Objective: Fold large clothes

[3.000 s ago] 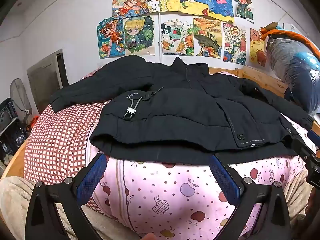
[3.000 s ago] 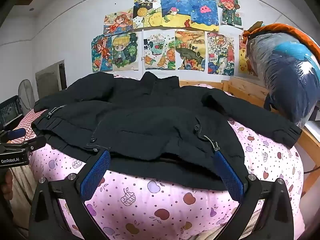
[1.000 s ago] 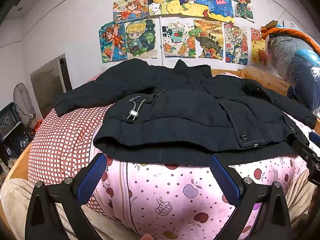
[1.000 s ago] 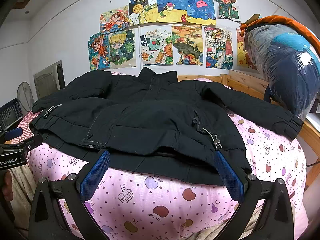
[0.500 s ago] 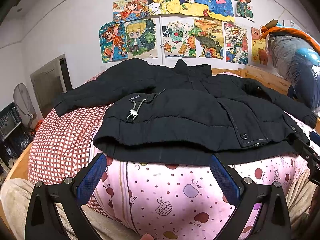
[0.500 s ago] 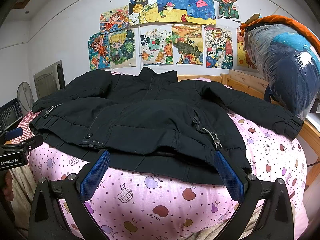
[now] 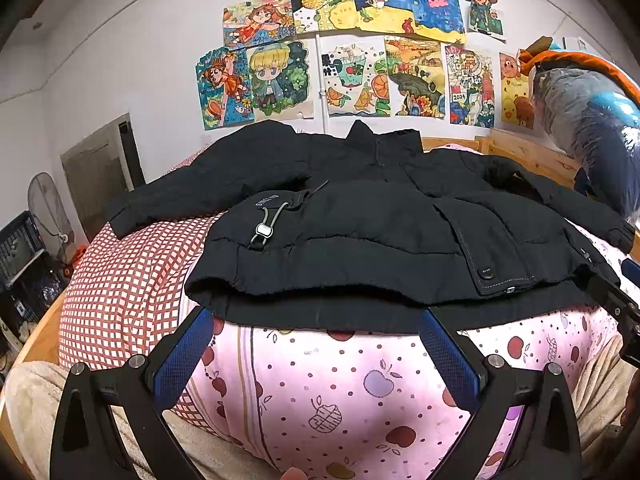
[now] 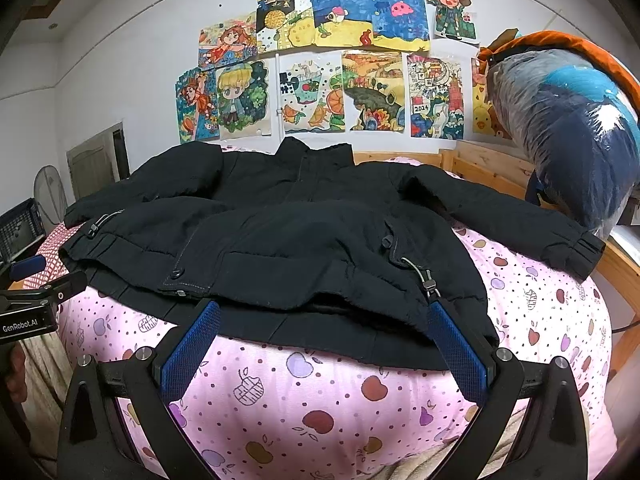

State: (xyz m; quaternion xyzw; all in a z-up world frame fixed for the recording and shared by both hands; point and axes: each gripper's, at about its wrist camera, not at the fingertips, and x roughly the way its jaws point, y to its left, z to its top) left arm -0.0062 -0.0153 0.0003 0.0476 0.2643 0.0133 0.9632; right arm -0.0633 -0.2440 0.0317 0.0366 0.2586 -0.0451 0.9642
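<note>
Two hand-held grippers face one black jacket [image 7: 360, 232] spread on a bed. The left hand-held gripper [image 7: 316, 344] has its blue-padded fingers [image 7: 182, 356] wide apart and holds nothing; the hem lies just ahead of the fingertips, apart from them. The right hand-held gripper [image 8: 324, 340] is likewise spread and empty, its fingertips just short of the hem, the right pad [image 8: 456, 348] directly below a zip pull [image 8: 430, 280].

The jacket [image 8: 304, 240] lies front up, collar at the far side, lower part doubled back over the body so that two layers of hem face the grippers. One sleeve runs out ahead and to the left of the left hand-held gripper over a red checked cover [image 7: 128, 276]; the other reaches ahead and to the right of the right hand-held gripper, its cuff resting on the pink quilt [image 8: 320, 400]. A toggle with cord [image 7: 264, 232] sits ahead of the left fingers.

Beyond the jacket, drawings [image 7: 352, 48] cover the wall. To the far right, a plastic-wrapped bundle [image 8: 572, 128] stands by the wooden bed frame [image 8: 480, 164]. A fan [image 7: 44, 204] stands at far left.
</note>
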